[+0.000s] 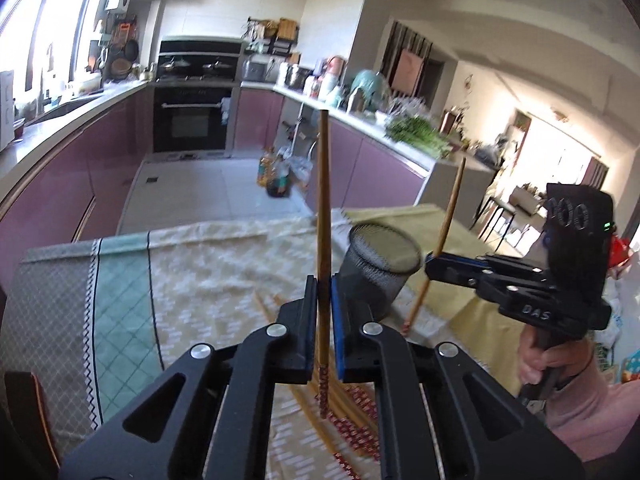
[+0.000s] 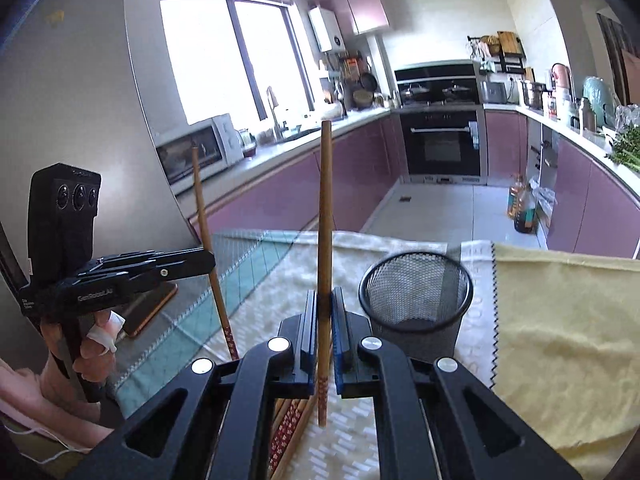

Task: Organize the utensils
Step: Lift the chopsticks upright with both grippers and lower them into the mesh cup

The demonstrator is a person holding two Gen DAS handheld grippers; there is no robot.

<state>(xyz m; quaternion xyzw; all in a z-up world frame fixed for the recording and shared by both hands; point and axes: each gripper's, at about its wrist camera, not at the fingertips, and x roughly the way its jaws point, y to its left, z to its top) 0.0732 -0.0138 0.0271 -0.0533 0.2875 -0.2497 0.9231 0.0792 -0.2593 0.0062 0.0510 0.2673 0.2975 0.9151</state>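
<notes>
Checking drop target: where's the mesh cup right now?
The mesh cup stands upright on the cloth-covered table, just right of the right gripper and its chopstick; in the left wrist view it sits between the two grippers.

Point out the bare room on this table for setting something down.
Free: yellow cloth, right of the mesh cup; patterned cloth left of it. Crowded: loose chopsticks beneath both grippers; a phone lies at the left edge.

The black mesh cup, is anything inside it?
The black mesh cup looks empty: only its dark bottom shows. Its near wall hides the lowest part. Both chopsticks are still outside, pinched in the tongs.
</notes>
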